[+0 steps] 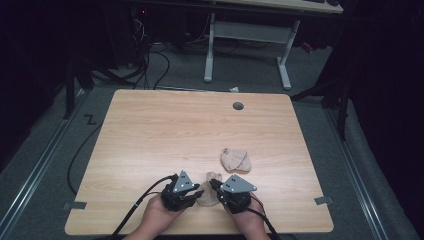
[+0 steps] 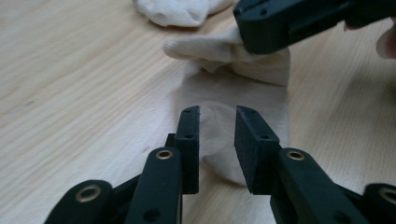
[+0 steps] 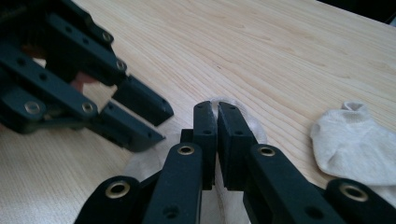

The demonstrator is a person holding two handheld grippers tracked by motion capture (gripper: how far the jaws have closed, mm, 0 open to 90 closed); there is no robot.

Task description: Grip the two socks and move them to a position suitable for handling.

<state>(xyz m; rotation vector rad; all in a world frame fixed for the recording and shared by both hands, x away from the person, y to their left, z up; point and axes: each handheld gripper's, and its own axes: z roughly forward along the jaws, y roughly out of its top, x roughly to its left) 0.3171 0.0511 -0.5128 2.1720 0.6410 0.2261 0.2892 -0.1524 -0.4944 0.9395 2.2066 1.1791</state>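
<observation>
- Cream knit cloth is what is being worked: a flat sock lies near the front edge of the bench, between the two tools.
- The right gripper is seen with its fingers pressed almost together on a fold of that sock; in the left gripper view the pinched edge is lifted slightly off the wood.
- The pinch is judged to serve as an anchor, so that the fabric is kept from sliding while the other end is taken.
- The left gripper is held low over the sock's near end, fingers parted with a narrow gap, the cloth lying between and below them but not yet clamped.
- That stance is judged to be an approach for a second hold, so the sock can be stretched, folded or rolled between both tools.
- A second sock, already bundled into a rounded lump, is set farther back and to the right, apart from the flat one; it is probably kept there as a finished piece, out of the working zone.
- Both hands are brought in from the bench's front edge, and the tools are angled toward each other so the fingers meet over the sock.
- No brand, label or legible writing is found on the socks, the grippers or the bench.
</observation>
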